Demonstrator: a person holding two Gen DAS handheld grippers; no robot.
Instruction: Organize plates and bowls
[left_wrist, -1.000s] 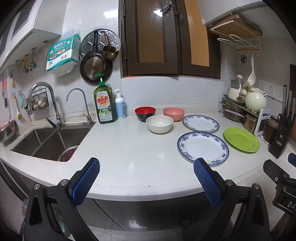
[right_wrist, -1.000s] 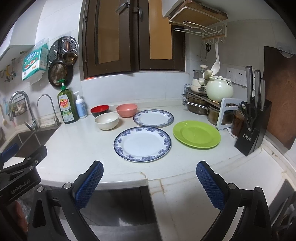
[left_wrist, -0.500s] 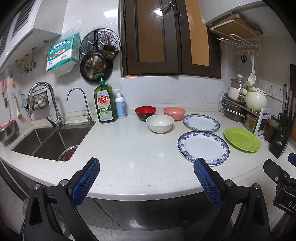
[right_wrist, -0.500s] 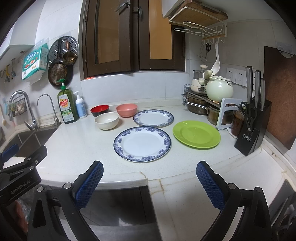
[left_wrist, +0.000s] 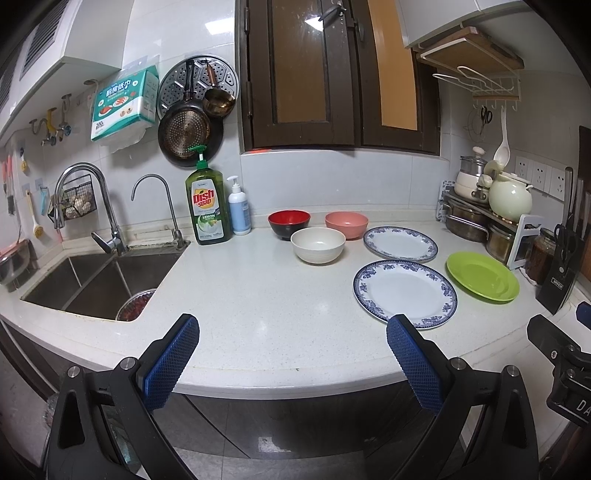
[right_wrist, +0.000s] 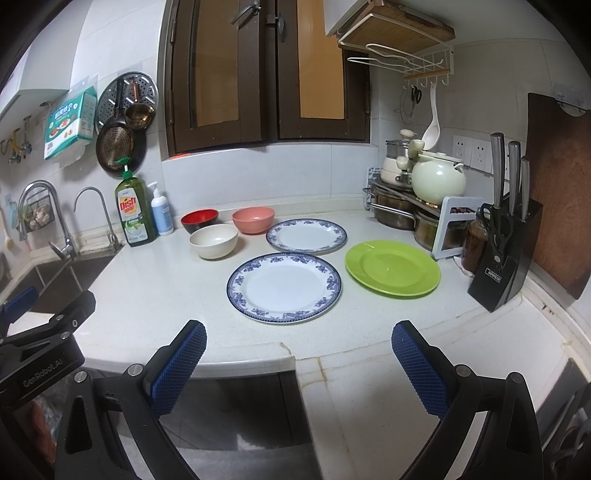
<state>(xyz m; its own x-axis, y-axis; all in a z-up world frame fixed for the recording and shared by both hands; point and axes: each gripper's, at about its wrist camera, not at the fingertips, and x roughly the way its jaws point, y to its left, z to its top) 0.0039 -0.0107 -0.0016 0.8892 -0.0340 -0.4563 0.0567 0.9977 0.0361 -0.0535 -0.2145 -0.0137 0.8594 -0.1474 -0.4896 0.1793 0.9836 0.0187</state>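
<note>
Small kitchen, white tiled walls, dark wooden window shutters above a white speckled stone countertop (left_wrist: 258, 295) that wraps an L-shaped corner. My left gripper (left_wrist: 291, 363) hangs off the counter's front edge, blue textured pads spread wide, nothing between them. My right gripper (right_wrist: 297, 363) hangs likewise at the front edge, near a seam in the stone, jaws wide and empty.

Dishes sit loose, none stacked. Large blue-rimmed white plate (right_wrist: 283, 287) lies nearest the front; smaller blue-rimmed white plate (right_wrist: 306, 235) behind it; lime green plate (right_wrist: 392, 267) to the right of both. Left of the plates: cream bowl (right_wrist: 214, 240) in front, black bowl with red inside (right_wrist: 200, 220) and pink bowl (right_wrist: 253, 219) behind, close to the wall.

Stainless double sink (left_wrist: 96, 284) far left, two faucets. Green dish soap bottle (left_wrist: 208, 205) and white pump bottle (left_wrist: 239, 212) stand together by the wall. Black knife block (right_wrist: 504, 254) in the right corner, beside a rack of steel pots topped by a pale green teapot (right_wrist: 438, 180).
</note>
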